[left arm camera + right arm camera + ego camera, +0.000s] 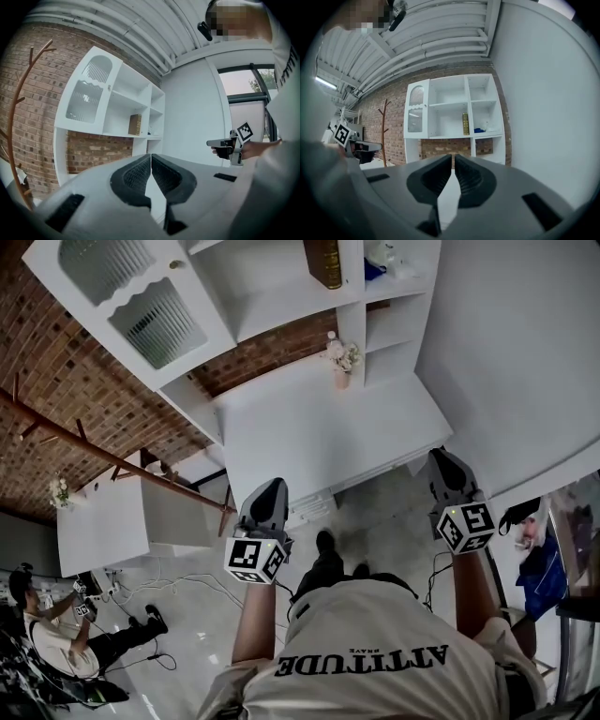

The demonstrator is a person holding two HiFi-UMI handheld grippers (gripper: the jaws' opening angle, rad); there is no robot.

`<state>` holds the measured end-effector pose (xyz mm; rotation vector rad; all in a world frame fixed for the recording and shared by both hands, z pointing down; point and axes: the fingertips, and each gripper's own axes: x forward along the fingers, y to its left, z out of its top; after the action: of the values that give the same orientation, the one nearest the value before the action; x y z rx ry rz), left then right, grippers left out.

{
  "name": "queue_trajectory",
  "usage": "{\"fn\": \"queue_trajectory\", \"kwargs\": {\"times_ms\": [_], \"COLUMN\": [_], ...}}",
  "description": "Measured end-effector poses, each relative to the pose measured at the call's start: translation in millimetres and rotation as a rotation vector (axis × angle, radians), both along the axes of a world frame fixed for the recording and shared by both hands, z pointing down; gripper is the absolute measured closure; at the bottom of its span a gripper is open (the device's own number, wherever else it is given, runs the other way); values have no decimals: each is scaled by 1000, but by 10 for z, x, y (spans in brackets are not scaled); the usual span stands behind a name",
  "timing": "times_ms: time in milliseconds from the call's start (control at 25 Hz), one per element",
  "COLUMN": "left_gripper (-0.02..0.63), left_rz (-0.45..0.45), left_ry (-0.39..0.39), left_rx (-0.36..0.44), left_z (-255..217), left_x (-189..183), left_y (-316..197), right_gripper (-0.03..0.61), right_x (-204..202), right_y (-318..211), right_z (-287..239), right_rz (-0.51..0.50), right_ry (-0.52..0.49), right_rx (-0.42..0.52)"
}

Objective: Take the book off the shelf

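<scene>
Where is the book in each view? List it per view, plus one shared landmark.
Head view: book at the top edge, right of centre.
Left gripper view: book just left of centre.
Right gripper view: book just right of centre.
Shared landmark: glazed cabinet door, left of the book.

Before the brick wall, we are counting one book [465, 123], one blue item [479, 130], one white shelf unit [440, 101], one coat stand [386, 126], two flower bunches, the desk bunch [342, 357] and the left bunch [60, 491], one seated person [56, 634], and two grippers, the left gripper [151, 161] and the right gripper [453, 161].
</scene>
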<state>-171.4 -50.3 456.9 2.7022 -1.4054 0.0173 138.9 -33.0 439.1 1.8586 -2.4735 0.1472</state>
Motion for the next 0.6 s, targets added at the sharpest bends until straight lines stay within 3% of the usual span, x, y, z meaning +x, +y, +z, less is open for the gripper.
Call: {"fn": "queue_trajectory", "kwargs": {"times_ms": [600], "left_gripper": [588], "left_rz": [89], "left_ry": [18], "left_rx": [44], "left_z": [-202], "left_x": [-157], "left_y": [-1307], "right_gripper": [545], "right_x": [-314], "right_y": [-986], "right_z": [-243], "right_rz": [72], "right_ry": [24], "right_rx": [29]}}
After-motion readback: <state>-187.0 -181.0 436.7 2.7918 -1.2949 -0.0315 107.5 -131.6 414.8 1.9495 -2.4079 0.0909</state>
